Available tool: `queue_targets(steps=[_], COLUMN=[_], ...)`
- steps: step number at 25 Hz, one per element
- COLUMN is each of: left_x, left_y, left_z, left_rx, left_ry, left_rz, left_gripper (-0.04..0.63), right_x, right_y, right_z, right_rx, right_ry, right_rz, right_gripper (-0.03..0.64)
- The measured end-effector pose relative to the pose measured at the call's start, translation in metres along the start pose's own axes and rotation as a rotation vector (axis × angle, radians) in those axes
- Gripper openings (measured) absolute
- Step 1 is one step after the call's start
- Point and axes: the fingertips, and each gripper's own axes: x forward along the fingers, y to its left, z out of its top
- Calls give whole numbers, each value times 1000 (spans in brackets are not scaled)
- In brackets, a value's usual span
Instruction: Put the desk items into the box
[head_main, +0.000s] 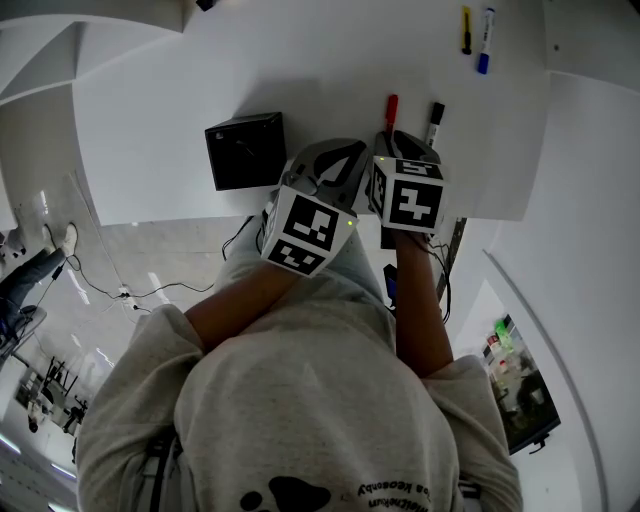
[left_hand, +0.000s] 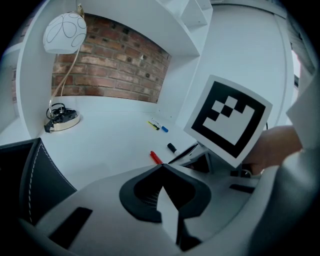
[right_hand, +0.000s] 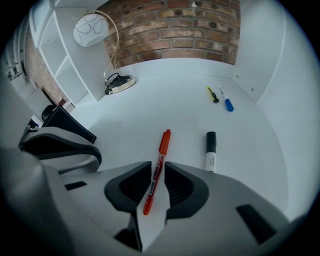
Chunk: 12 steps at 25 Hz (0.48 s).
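A red pen (right_hand: 159, 160) lies pointing away between the jaws of my right gripper (right_hand: 158, 167), which is shut on it; its cap end sticks out ahead (head_main: 391, 108). Just right of it a black-capped white marker (right_hand: 210, 150) lies on the white desk (head_main: 300, 70). My left gripper (left_hand: 161, 167) is shut with nothing in it, close beside the right gripper (head_main: 398, 140), between it and the black box (head_main: 245, 150). The box is open at the top and sits near the desk's front edge. A yellow pen (head_main: 466, 28) and a blue marker (head_main: 485, 40) lie at the far right.
A white globe lamp (left_hand: 65, 32) on a curved stem stands on a round base (left_hand: 62, 120) at the back left, before a brick wall. White shelves (right_hand: 55, 45) rise on the left. The person's arms and grey sweater fill the lower head view.
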Motion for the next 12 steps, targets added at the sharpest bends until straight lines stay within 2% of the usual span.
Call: queue_targets(steps=[12], left_x=[-1], left_y=[3], left_z=[-3], left_rx=[-26], left_ry=[8], left_rz=[-5], left_gripper=[5], right_x=[7], right_y=[-1], right_z=[-3], right_rx=[3], right_ry=[53], right_rz=[-37], right_gripper=[75])
